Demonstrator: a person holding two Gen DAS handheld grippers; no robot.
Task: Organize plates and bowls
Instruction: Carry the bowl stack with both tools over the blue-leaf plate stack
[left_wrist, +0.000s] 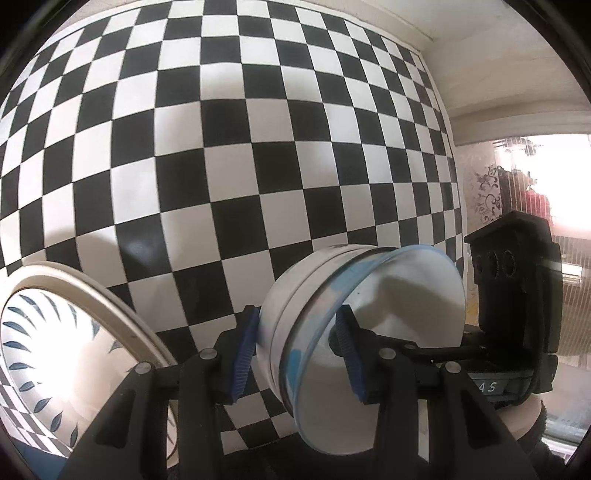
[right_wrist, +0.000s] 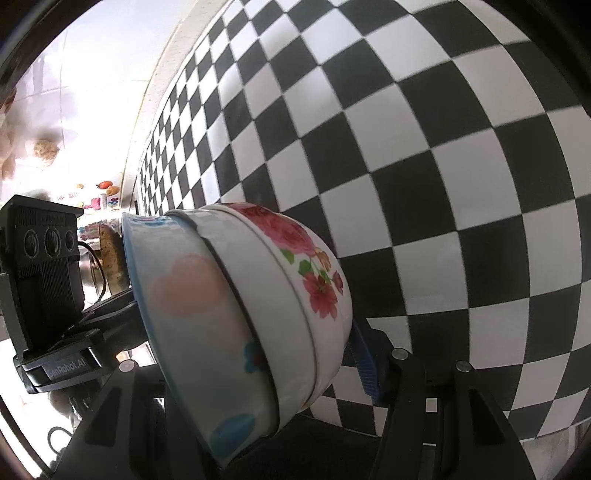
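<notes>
In the left wrist view my left gripper (left_wrist: 299, 354) is shut on the rim of stacked bowls (left_wrist: 354, 332), a blue-rimmed bowl nested in a white one, tilted on edge above the checkered cloth. A white bowl with blue leaf marks (left_wrist: 55, 369) sits at the lower left. In the right wrist view my right gripper (right_wrist: 258, 373) is shut on the same stacked bowls (right_wrist: 240, 314): a pastel blue-and-pink bowl inside a white bowl with red flowers. One blue pad (right_wrist: 364, 365) presses the outer wall; the other finger is hidden behind the bowls.
A black-and-white checkered tablecloth (left_wrist: 221, 147) fills both views. The other hand-held gripper body shows at the right in the left wrist view (left_wrist: 517, 295) and at the left in the right wrist view (right_wrist: 44, 266). A bright window and shelf clutter lie beyond the table.
</notes>
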